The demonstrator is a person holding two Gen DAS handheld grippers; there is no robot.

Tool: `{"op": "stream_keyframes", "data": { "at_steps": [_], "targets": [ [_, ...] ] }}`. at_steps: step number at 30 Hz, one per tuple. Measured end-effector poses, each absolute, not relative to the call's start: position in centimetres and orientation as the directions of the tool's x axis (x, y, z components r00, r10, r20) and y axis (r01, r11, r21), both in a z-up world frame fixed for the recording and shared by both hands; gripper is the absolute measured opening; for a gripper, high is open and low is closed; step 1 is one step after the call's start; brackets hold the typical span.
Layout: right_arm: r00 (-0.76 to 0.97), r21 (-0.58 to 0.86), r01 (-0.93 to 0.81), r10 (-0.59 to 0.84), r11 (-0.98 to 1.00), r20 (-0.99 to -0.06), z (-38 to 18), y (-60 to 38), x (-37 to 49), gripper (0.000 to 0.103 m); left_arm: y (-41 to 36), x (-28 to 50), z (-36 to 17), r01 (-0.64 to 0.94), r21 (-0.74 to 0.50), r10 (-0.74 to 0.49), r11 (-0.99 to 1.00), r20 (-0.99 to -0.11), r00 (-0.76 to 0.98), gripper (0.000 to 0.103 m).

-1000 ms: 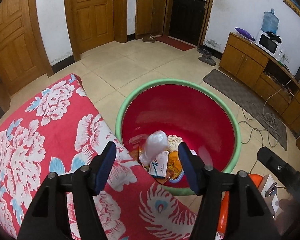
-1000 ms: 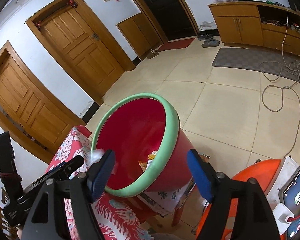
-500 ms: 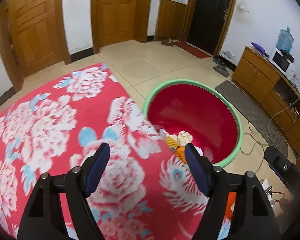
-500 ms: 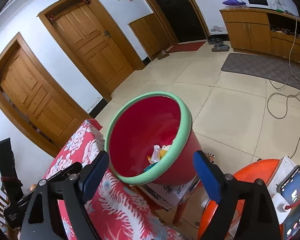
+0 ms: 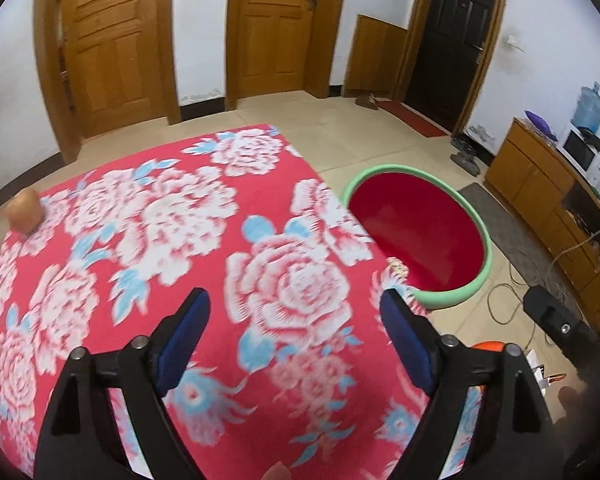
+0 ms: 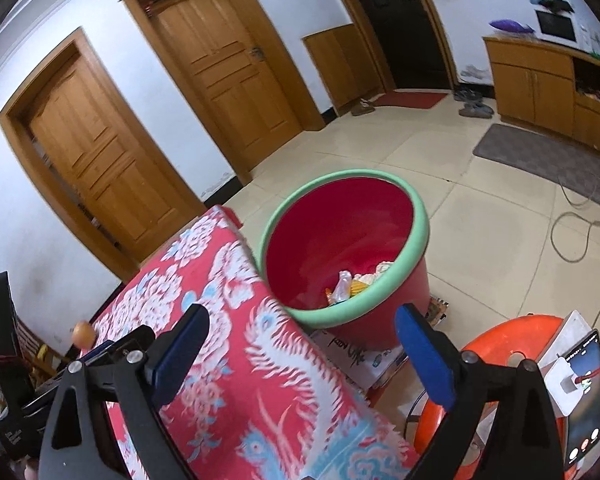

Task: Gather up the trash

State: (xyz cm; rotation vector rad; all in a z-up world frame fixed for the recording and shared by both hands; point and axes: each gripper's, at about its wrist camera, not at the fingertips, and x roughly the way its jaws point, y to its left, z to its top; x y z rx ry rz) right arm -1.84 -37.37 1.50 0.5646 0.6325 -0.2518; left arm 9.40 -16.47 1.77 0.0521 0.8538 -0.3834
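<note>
Two handheld grippers hover over a table draped in a red floral cloth (image 5: 172, 216) as household trash sits gathered in a red bin with a green rim (image 6: 364, 240) beside the table. The left gripper (image 5: 296, 308) has just been opening; its blue-padded jaws stand spread wide with nothing between them, only the cloth below. In its view the bin (image 5: 420, 224) lies at about two o'clock, off the table's edge. The right gripper (image 6: 302, 328) has likewise been opening and is spread wide and empty, the bin straight ahead at twelve o'clock. Wrappers and a clear plastic bottle (image 6: 342, 286) lie at the bottom of the bin. A small round orange object (image 5: 25, 211) rests on the cloth's far corner at ten o'clock. A phone (image 6: 586, 396) lies on an orange stool (image 6: 500, 340) at four o'clock.
</note>
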Motion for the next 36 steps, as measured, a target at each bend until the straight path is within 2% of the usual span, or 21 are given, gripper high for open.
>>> {"op": "stream_keyframes", "data": {
  "at_steps": [3,26,36],
  "targets": [
    [0.783,0.396,0.363,-0.045,0.844,-0.621,2.0,-36.0,-2.1,0.101,-14.9,8.4,1.9,0.308,-0.081,-0.264,0.948,-0.738,0.621,0.092],
    [0.8,0.287,0.196,0.017,0.938,-0.6,3.7,-28.3,-5.2,0.103,-6.6,2.1,3.6,0.1,-0.038,-0.099,0.994,-0.687,0.72,0.092],
    [0.793,0.279,0.164,0.041,0.946,-0.607,3.8,-26.7,-5.3,0.103,-4.8,1.1,4.1,0.055,-0.05,-0.074,0.997,-0.675,0.734,0.092]
  ]
}}
